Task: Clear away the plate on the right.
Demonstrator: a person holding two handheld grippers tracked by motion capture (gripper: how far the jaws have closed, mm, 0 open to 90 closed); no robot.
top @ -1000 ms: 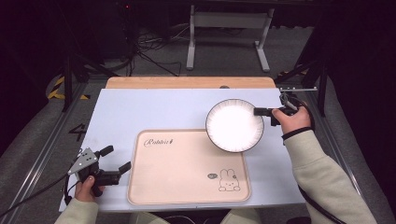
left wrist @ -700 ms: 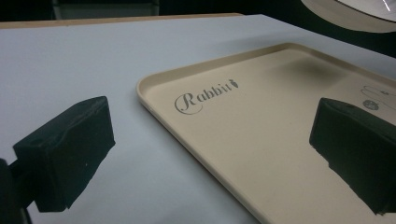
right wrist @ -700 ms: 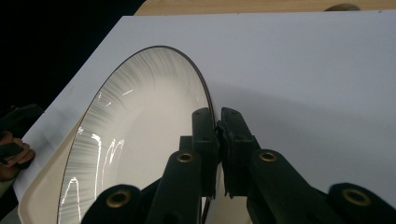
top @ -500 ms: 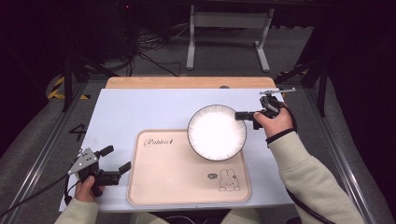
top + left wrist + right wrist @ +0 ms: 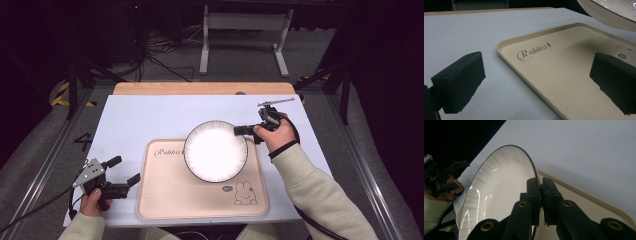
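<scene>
Dark floor and a tangle of cables ring your pale blue table top (image 5: 150, 115), with a strip of bare wood (image 5: 200, 88) along its far edge and a grey metal stand (image 5: 243, 30) beyond that. Right at the heart of it is the white plate (image 5: 216, 150), dark-rimmed with fine lines fanning round its border, and you've got it off the surface, hanging over the far right part of the beige tray (image 5: 165, 200). From the left gripper view you can see its underside (image 5: 609, 15) floating above the tray and throwing a soft shadow on it. Your right gripper (image 5: 243, 130) has the plate by its right edge, and the right gripper view makes it plain: both jaws are pinched tight on the rim (image 5: 534, 173), one pad each side, the plate tilted away from the camera. Your right hand (image 5: 274, 135) sits just off the tray's far right corner. The tray carries the word "Rabbit" (image 5: 532, 51) in script near its far left corner and a little rabbit drawing (image 5: 243, 192) near its right front corner. Over at the left front of the table, your left gripper (image 5: 125, 171) rests low in your left hand (image 5: 92, 200), just beside the tray's left edge, jaws standing wide apart with nothing between them, pointing across the tray.
</scene>
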